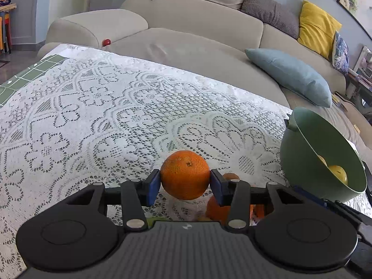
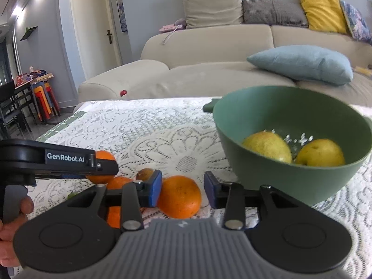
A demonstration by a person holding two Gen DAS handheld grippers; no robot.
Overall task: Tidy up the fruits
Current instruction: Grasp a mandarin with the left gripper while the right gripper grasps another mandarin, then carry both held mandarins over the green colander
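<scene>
We see the left gripper (image 1: 185,184) clamping a round orange fruit (image 1: 185,174) above the white lace tablecloth (image 1: 93,116), open cloth ahead, while the right gripper (image 2: 183,189) stands open, other oranges (image 2: 179,196) partly hidden below.

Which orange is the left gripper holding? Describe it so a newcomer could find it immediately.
Start at the lace tablecloth in front of the beige sofa, then find the green bowl near its right edge. Left of the bowl, the held orange sits between the left gripper pads, raised above the other oranges lying on the cloth.
</scene>
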